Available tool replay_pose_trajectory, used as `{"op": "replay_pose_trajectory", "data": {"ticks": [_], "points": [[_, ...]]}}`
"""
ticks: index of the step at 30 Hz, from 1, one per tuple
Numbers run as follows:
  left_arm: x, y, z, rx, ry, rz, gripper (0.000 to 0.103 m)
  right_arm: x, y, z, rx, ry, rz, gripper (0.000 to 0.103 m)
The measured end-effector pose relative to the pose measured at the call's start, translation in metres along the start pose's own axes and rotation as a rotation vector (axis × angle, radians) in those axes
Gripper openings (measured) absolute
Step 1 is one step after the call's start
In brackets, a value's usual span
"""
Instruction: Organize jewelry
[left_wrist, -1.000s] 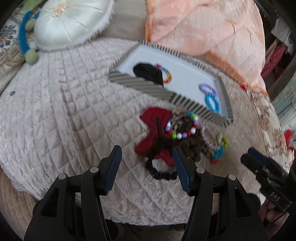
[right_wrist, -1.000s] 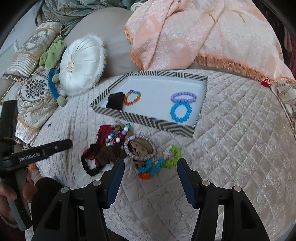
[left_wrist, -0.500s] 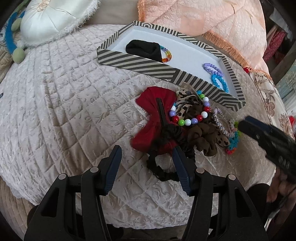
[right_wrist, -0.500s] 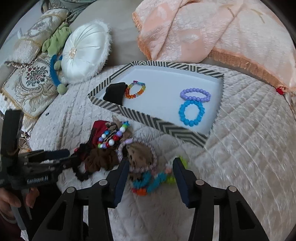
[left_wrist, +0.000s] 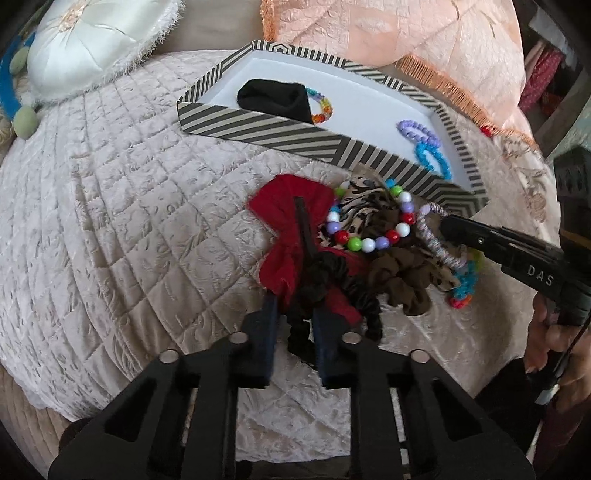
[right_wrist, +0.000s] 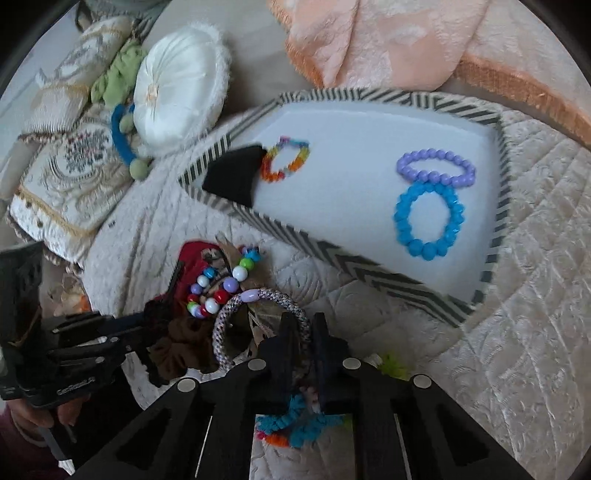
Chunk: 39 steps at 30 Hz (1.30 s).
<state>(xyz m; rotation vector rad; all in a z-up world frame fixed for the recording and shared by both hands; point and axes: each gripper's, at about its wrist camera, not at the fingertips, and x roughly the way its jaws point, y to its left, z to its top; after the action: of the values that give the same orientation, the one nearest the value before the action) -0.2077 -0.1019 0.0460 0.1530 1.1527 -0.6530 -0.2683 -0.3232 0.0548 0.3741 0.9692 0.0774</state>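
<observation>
Left gripper (left_wrist: 295, 317) fingers (left_wrist: 266, 325) pinch the black scrunchie (left_wrist: 332, 284) beside the red bow (left_wrist: 291, 229).

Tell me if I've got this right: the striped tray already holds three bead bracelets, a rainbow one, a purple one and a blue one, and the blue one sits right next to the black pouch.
Not quite. The striped tray does hold those three, but the right wrist view shows the rainbow bracelet next to the black pouch. The blue bracelet lies at the other end, touching the purple bracelet.
</observation>
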Motion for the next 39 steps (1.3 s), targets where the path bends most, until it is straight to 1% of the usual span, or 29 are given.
{"op": "replay_pose_trajectory", "data": {"ticks": [6,10,13,16,18,19,20,21,22,23,25,28,33,34,35,36,37,38,39], "points": [[-0.022,0.002,0.001,-0.011,-0.033,-0.035,0.013,-0.035,0.004,-0.004,0.0,-0.071,-0.009,0.008],[-0.03,0.006,0.001,-0.02,-0.039,-0.037,0.013,-0.058,0.008,-0.007,0.007,-0.12,-0.015,0.007],[-0.032,0.011,-0.001,-0.041,-0.034,-0.048,0.013,-0.069,0.01,-0.008,0.01,-0.143,-0.016,0.007],[-0.023,0.017,-0.005,-0.063,0.005,-0.03,0.013,-0.072,0.012,-0.009,0.005,-0.143,-0.015,0.007],[-0.018,0.021,-0.009,-0.082,0.021,-0.019,0.015,-0.068,0.013,-0.011,-0.006,-0.118,-0.02,0.007],[-0.017,0.022,-0.011,-0.086,0.028,-0.015,0.019,-0.064,0.014,-0.012,-0.013,-0.106,-0.049,0.007],[-0.015,0.023,-0.014,-0.091,0.037,-0.013,0.023,-0.06,0.013,-0.012,-0.018,-0.097,-0.073,0.01],[-0.013,0.024,-0.017,-0.096,0.044,-0.015,0.031,-0.055,0.012,-0.013,-0.023,-0.081,-0.105,0.016],[-0.012,0.025,-0.02,-0.099,0.049,-0.016,0.038,-0.05,0.011,-0.013,-0.026,-0.068,-0.129,0.03],[-0.011,0.027,-0.023,-0.102,0.054,-0.016,0.039,-0.046,0.01,-0.013,-0.025,-0.063,-0.13,0.033],[-0.009,0.03,-0.028,-0.111,0.064,-0.017,0.039,-0.037,0.007,-0.011,-0.024,-0.052,-0.114,0.033],[-0.013,0.036,-0.035,-0.126,0.066,-0.03,0.039,-0.017,0.001,-0.006,-0.026,-0.021,-0.145,0.033],[-0.011,0.036,-0.039,-0.129,0.064,-0.02,0.039,0.005,-0.002,-0.004,-0.071,0.021,-0.171,0.032],[-0.01,0.034,-0.039,-0.128,0.061,-0.014,0.039,0.008,-0.001,-0.005,-0.088,0.021,-0.182,0.027],[-0.009,0.032,-0.038,-0.124,0.06,-0.008,0.039,0.009,0.0,-0.005,-0.098,0.02,-0.193,0.02],[-0.01,0.03,-0.038,-0.118,0.051,0.0,0.034,0.01,0.0,-0.005,-0.102,0.017,-0.204,0.015],[-0.011,0.028,-0.037,-0.112,0.044,0.009,0.015,0.008,-0.002,-0.005,-0.09,0.011,-0.204,0.01],[-0.012,0.026,-0.037,-0.103,0.038,0.009,0.008,0.003,-0.005,-0.006,-0.067,0.0,-0.188,0.003],[-0.015,0.026,-0.036,-0.101,0.034,-0.01,0.008,-0.001,-0.006,-0.005,-0.052,-0.014,-0.178,0.002]]}}
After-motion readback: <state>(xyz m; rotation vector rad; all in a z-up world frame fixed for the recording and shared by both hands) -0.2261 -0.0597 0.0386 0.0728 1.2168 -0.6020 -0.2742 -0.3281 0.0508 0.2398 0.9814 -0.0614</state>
